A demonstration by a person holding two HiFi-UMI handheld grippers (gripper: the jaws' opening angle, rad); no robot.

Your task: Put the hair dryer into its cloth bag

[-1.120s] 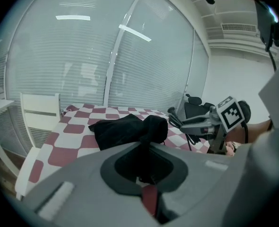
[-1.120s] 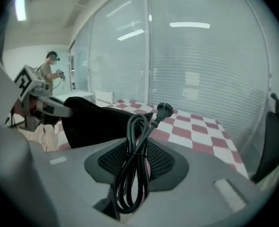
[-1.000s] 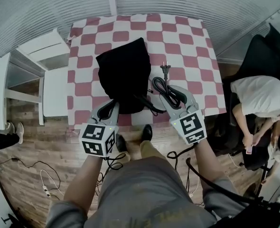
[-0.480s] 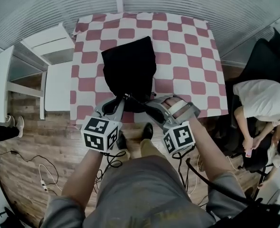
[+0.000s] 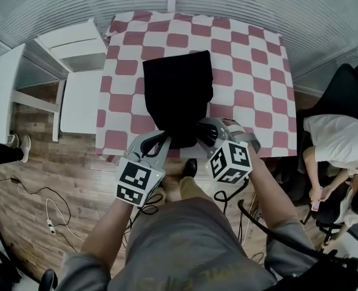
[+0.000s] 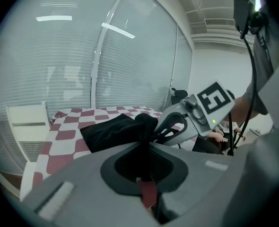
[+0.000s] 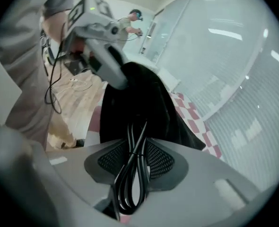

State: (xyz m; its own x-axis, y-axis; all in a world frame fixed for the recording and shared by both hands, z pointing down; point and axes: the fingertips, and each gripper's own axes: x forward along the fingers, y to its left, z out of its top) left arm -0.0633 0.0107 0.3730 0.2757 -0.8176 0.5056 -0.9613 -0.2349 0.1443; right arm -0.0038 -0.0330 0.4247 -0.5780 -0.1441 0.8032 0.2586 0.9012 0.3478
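cord [image 7: 132,174] carried to bag [image 5: 179,96] mouth | right fingers [image 7: 159,160] clamp cord | left fingers [image 6: 106,175] pinch bag

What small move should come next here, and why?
Probably ease the right gripper forward to feed the looped cord into the black cloth bag. Its fingers are shut on the cord right at the bag's near edge, which the left gripper pinches.
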